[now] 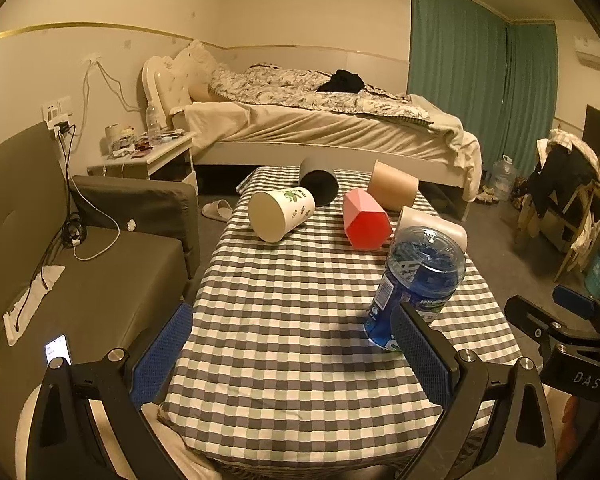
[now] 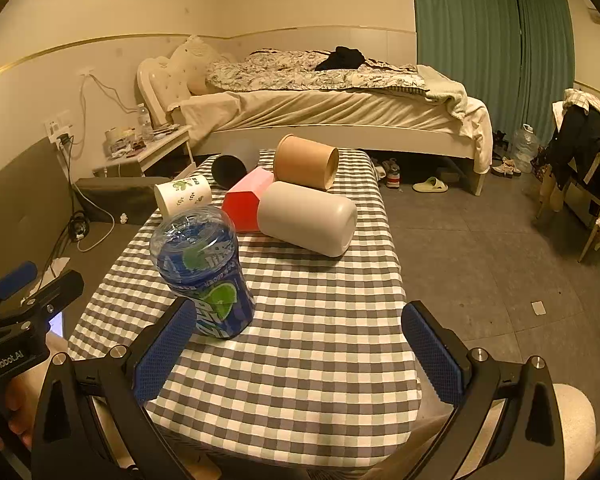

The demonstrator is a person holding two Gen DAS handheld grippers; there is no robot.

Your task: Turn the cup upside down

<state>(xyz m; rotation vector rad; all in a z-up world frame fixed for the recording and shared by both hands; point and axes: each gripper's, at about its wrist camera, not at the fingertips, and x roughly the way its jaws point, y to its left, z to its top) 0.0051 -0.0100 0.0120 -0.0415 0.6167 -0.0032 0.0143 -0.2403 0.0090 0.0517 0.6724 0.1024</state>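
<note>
My fingers on both grippers are spread, holding nothing; the blue cup (image 2: 204,272) may tip if I bump it, I think.

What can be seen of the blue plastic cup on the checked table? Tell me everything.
The blue plastic cup is clear plastic wrapped in a blue label with white lettering and a green lime picture. It stands on the checked tablecloth with its narrower end down and a clear, crinkled wider end up, nearer the camera than the five cups lying on their sides. No other cup appears to touch it. It sits just ahead of the right claw, beside one blue pad; neither claw holds it.
</note>
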